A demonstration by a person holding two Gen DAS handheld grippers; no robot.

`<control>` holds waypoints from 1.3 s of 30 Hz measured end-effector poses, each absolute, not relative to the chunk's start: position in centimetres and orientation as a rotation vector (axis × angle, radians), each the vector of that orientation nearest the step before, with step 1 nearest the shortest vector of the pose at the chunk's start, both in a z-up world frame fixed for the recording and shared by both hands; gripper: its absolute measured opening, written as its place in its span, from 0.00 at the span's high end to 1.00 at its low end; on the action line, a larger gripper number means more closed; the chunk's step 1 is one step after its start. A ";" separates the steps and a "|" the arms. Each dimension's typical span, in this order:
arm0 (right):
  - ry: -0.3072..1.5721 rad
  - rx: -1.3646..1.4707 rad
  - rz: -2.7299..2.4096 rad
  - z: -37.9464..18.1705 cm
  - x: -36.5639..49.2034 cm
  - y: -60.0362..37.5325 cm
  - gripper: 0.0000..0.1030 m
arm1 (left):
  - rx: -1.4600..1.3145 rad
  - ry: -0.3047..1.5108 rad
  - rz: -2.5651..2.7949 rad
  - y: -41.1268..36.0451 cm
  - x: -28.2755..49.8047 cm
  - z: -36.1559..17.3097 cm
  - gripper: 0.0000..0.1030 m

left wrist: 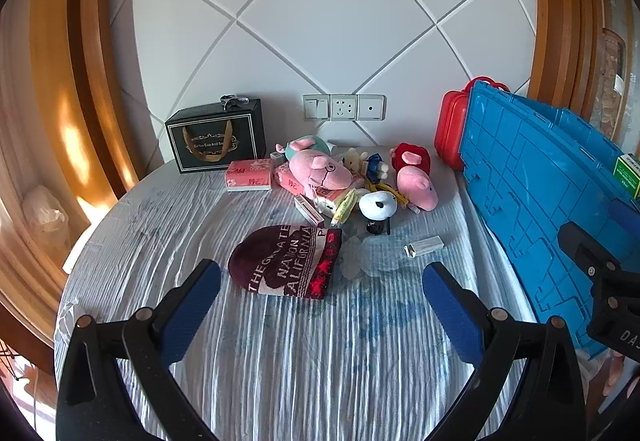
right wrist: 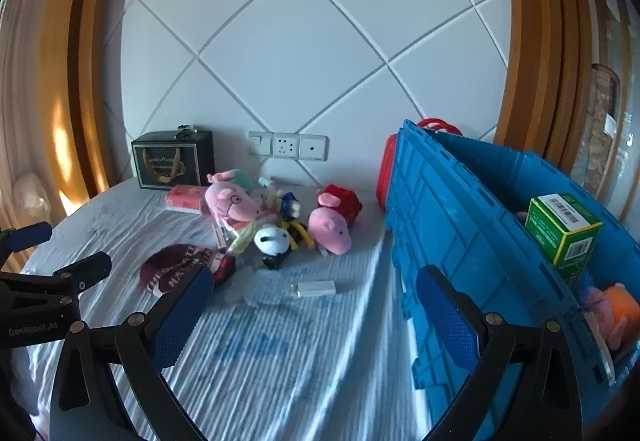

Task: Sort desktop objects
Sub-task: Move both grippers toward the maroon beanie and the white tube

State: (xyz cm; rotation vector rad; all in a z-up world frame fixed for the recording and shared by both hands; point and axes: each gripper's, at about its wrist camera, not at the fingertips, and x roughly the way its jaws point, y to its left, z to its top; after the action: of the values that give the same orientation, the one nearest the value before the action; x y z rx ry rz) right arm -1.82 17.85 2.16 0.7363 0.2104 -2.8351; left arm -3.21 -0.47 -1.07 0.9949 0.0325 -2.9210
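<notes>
Just ahead of the left gripper [left wrist: 321,291], whose jaws are spread wide and empty, lies a maroon knit hat [left wrist: 286,261]; beyond it the plush toy pile [left wrist: 320,171]. The right gripper [right wrist: 314,315] is likewise spread and empty, a small white box [right wrist: 317,288] just ahead, the blue crate [right wrist: 460,225] at its right finger.

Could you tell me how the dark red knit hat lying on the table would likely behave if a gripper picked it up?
The hat lies flat and limp, so it would probably droop. Knit fabric likely grips well and seems light.
</notes>
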 end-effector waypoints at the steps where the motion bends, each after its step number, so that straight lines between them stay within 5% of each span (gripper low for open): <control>1: 0.211 0.742 -2.831 2.0 -2.1 17.8 0.00 | 1.003 0.036 -2.915 -0.7 -3.6 -1.3 0.00; 13: 0.202 0.926 -2.760 -2.1 -8.5 16.6 0.00 | 1.239 0.125 -2.696 -5.9 -10.5 -7.9 0.00; 26: 0.188 1.359 -2.637 -12.7 -19.9 17.2 0.00 | 1.610 0.198 -2.438 -11.1 -20.9 -20.1 0.00; 39: 0.161 1.598 -2.525 -21.0 -28.3 16.5 0.00 | 1.683 0.292 -2.357 -13.5 -28.1 -26.1 0.00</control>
State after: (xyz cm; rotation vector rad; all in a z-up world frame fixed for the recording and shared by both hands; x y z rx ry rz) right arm -28.32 16.46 -20.98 1.5981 0.1609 -2.5247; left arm -28.15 -13.53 -26.06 1.6832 0.2919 -2.3565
